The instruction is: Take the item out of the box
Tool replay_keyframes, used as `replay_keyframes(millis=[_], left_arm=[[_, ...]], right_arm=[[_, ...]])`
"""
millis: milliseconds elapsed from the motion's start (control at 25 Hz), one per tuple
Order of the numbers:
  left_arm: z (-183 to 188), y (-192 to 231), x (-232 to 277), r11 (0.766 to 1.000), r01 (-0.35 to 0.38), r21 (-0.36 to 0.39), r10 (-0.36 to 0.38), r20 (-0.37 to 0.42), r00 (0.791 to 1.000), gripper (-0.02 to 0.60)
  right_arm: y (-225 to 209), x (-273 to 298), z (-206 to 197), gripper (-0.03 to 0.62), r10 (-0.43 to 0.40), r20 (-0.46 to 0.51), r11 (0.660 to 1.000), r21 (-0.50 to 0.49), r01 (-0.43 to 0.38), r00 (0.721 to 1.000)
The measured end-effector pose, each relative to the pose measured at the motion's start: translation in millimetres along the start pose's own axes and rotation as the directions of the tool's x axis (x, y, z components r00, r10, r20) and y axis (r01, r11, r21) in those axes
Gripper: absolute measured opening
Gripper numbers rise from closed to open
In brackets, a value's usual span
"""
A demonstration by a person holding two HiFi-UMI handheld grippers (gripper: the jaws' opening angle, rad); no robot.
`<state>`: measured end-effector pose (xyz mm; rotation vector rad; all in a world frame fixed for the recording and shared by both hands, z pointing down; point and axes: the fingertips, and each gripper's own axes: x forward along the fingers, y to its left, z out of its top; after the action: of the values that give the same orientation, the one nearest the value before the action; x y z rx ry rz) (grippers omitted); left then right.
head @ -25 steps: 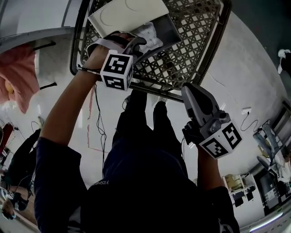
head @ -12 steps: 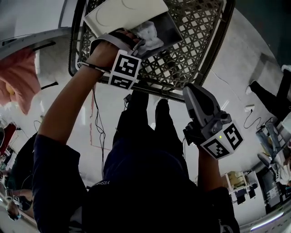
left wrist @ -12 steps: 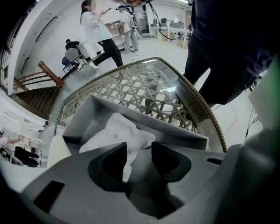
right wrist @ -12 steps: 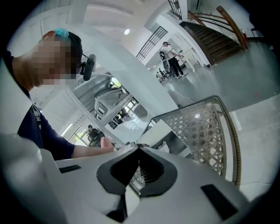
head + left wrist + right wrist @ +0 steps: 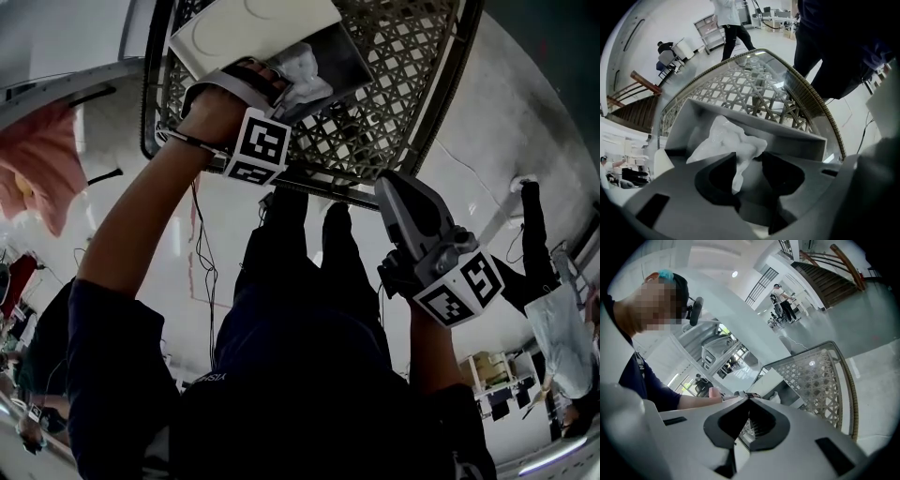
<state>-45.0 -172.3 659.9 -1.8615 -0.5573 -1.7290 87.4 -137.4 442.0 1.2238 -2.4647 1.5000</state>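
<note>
1. evidently the left gripper had its fingers just opened wide, astride a tail of the crumpled white item, which lay ungripped in the box.
2. pinching only that thin tail could have let it slip.
3. the box might have lifted too, as the right gripper, fingers closed on nothing, stood well apart.

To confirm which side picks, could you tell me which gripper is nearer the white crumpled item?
Left. The left gripper is over the item, jaws just opened around it; the right gripper hangs back, shut, short of the box.
</note>
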Motion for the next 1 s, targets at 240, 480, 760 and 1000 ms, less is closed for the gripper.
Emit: replay_keyframes(millis=[240,480,760,1000], left_arm=[[0,1,7,1.000,-0.011,0.006,0.011,-0.033,0.999,0.169],[1,10,6,0.998,-0.057,-0.039,0.056,-0.013,0.998,0.060],[12,24,-31,0.977,-0.137,-0.162,0.145,0.040,0.989,0.040],[28,31,-70,0.896,-0.280,-0.344,0.338,0.122,0.933,0.037]], right_arm=[[-2,-5,3,0.023,-0.005,0.006,1.000,0.000,0.005,1.000],[2,-10,3,0.023,-0.001,0.014,1.000,0.005,0.001,1.000],[13,-22,8,0.023,0.011,0.040,1.000,-0.024,-0.010,0.999],[28,-20,-9,0.023,0.027,0.075,0.993,-0.120,-0.018,0.997]])
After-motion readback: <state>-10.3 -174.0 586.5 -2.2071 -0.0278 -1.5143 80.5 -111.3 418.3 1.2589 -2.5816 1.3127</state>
